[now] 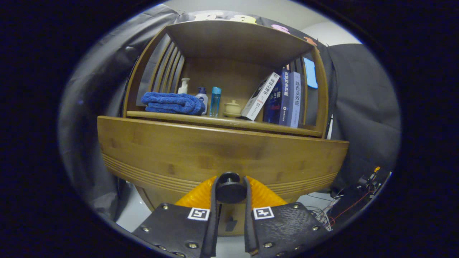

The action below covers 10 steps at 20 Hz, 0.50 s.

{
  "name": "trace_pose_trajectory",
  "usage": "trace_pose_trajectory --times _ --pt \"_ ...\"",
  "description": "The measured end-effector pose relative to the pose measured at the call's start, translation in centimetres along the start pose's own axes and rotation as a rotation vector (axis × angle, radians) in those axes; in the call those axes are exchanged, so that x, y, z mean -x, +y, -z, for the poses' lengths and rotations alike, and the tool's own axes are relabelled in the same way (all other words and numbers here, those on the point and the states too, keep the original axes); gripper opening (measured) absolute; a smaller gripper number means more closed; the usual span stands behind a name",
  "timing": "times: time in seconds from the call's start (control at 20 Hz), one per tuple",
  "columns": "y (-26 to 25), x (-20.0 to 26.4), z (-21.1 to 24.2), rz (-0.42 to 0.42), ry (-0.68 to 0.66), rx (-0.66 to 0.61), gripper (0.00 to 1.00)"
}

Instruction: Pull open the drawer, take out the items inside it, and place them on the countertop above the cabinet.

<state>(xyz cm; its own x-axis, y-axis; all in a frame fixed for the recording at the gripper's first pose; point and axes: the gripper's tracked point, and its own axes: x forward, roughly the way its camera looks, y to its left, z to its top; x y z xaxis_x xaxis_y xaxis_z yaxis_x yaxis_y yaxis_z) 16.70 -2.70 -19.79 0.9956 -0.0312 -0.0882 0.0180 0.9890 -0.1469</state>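
So right now my tongs [230,186] are clamped on the drawer knob [229,187], one finger pressing each side of that dark round pull. It sits right between the tips, dead centre at the bottom of the drawer front [215,150], the big bamboo panel with grooved lines along its lower edge. I'd say this is the pulling-open step, with nothing taken out yet.

What could go wrong: the knob is small and round, so if I tug at an angle instead of straight back, the fingers could slide off it. A hard yank might also jolt the whole cabinet and tip the stuff standing above.

Beyond the panel is the countertop [200,120] where the items are meant to end up, and it's already pretty crowded: a folded blue towel [172,103], a white pump bottle [184,86], a small blue-capped bottle [202,96], a slim clear-blue bottle [215,101], a little lidded cup [232,107], then a leaning white book [260,96] against two upright blue books [289,98]. Free space looks tight.

Can't see inside the drawer at all, the front blocks it, so no clue what's in there. The cabinet below the knob is mostly hidden behind my fingers too.
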Motion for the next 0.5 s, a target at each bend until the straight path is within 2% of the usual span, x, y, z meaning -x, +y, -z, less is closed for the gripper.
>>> trace_pose_trajectory --times 0.5 --pt "-0.9 8.6 2.1 0.041 0.051 -0.022 0.30"
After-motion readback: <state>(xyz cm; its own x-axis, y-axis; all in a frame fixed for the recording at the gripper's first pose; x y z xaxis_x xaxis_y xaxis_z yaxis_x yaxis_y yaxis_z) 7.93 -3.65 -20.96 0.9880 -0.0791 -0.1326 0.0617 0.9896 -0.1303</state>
